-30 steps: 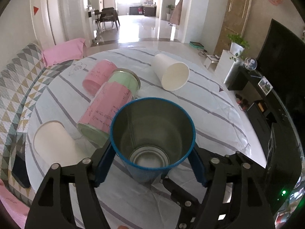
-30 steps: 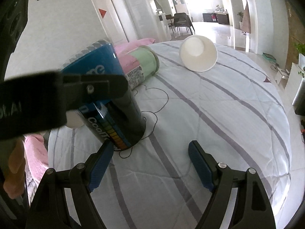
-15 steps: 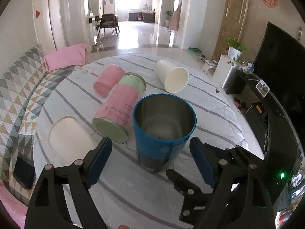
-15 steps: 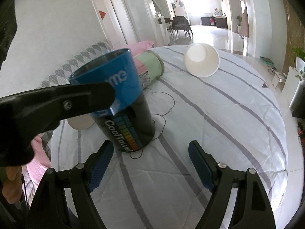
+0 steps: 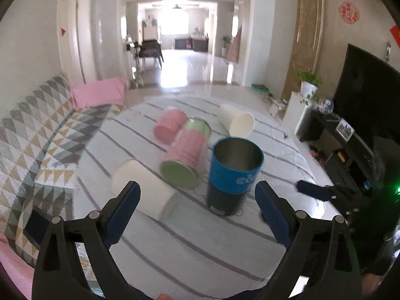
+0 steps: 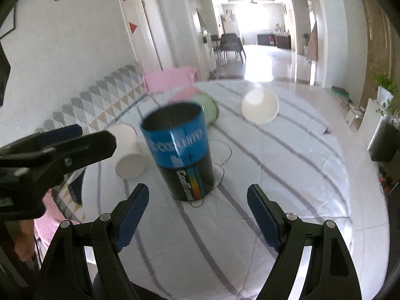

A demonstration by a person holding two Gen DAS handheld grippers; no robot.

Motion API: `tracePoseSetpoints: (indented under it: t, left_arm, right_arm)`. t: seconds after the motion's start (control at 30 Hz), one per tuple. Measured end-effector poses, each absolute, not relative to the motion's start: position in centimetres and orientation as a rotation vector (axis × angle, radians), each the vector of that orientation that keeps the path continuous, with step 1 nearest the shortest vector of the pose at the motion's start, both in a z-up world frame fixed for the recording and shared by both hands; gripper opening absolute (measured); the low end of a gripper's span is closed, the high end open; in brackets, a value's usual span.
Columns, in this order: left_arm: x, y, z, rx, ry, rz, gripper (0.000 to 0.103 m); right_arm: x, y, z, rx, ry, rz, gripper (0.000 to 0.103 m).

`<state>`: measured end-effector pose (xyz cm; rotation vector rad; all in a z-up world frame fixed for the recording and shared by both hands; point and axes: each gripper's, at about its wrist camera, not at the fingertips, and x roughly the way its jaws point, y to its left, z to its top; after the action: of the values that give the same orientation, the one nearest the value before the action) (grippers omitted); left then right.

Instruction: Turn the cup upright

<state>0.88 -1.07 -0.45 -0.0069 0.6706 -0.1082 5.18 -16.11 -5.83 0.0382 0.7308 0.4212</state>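
A blue and black cup [image 5: 233, 175] stands upright, mouth up, on the striped white table [image 5: 195, 255]; it also shows in the right wrist view [image 6: 181, 150]. My left gripper [image 5: 197, 212] is open and empty, pulled back from the cup. My right gripper [image 6: 197, 215] is open and empty, just in front of the cup. The left gripper's fingers [image 6: 62, 142] show at the left of the right wrist view.
Two white paper cups lie on their sides, one near left [image 5: 142, 190] and one far right [image 5: 237, 122]. A pink and green can [image 5: 186, 155] and a pink cup [image 5: 170, 125] lie beside the blue cup. A patterned sofa [image 5: 37, 135] runs along the left.
My left gripper has let go of the blue cup and drawn back and up. The cup stands free on the table. My right gripper has backed off slightly.
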Motion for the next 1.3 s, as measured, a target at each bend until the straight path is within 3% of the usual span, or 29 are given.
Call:
tracePoseSetpoints:
  t: [0.67,1.3]
  left_arm:
    - [-4.0,-0.4,2.1,0.042,0.519,0.005,0.103]
    - [-5.5,-0.7,4.4,0.007,0.427,0.018,0.103]
  right_arm:
    - [0.3,-15.8,1.8,-0.041,0.555,0.199,0.082]
    - [-0.8,-16.2,4.1,-0.032,0.458,0.168,0.082]
